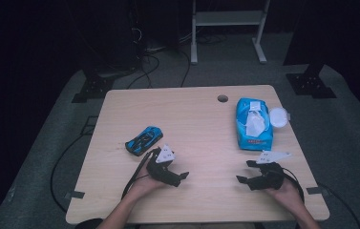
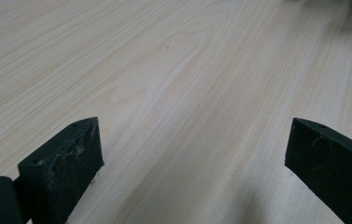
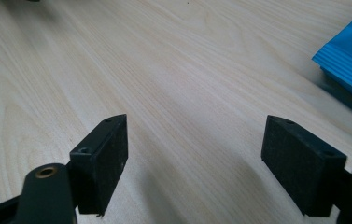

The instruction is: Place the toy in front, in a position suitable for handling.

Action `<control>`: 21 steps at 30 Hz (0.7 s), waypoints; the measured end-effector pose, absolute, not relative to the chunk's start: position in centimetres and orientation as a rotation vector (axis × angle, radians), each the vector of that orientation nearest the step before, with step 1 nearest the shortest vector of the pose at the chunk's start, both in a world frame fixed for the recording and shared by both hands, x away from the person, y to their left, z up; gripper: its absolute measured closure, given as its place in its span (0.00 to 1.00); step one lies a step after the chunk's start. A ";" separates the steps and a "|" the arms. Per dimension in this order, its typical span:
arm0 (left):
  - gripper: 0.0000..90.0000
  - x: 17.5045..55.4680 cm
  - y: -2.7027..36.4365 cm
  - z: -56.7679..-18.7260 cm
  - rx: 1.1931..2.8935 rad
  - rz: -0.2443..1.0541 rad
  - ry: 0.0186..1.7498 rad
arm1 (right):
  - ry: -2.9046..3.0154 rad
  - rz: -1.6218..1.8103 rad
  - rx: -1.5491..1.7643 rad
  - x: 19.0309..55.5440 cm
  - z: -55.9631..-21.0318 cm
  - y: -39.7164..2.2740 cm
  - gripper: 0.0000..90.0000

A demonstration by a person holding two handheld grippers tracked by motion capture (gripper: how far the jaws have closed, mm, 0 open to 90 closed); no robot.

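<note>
Seen from above, a person's two hands rest low over the near half of a pale wooden table (image 1: 196,119), each holding a black gripper. The left gripper (image 1: 183,176) sits left of centre with its jaws pointing toward the middle of the table; the right gripper (image 1: 244,171) sits near the right front corner, its jaws pointing back toward the left one. The two are well apart, with bare wood between them.

The high view alone takes in the whole layout: a blue toy car (image 1: 143,140) lying at a slant just beyond the left gripper, near it but not touching, and a blue pack of wipes (image 1: 253,123) on the right side of the table, just beyond the right gripper, with its round white lid (image 1: 279,117) flipped open to the side. A white tissue shows at the pack's opening.

The left gripper view looks along the left gripper (image 2: 194,144) at bare wood grain; its jaws stand spread, nothing between them, and a dark corner of the other gripper shows at the top right edge. The right gripper view shows the right gripper (image 3: 194,140) likewise spread over bare wood, with an edge of the pack of wipes (image 3: 351,65) at the right. Both forearms enter from the bottom edge, wrists level.
</note>
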State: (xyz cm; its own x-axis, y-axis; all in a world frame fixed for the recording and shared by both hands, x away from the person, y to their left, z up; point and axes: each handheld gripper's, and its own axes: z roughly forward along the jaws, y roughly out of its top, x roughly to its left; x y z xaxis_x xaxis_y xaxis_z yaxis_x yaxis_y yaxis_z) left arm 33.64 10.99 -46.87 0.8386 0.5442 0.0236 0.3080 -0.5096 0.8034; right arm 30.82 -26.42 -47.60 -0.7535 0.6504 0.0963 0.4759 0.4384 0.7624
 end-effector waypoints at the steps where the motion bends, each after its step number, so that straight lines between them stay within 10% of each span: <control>1: 0.04 33.6 11.0 -46.9 2.142 0.344 0.620 | 2.478 1.210 0.986 30.8 -47.6 -26.4 0.25; 21: 0.03 34.4 11.8 -44.4 2.127 0.359 0.629 | 2.460 1.210 0.994 30.6 -47.4 -26.5 0.25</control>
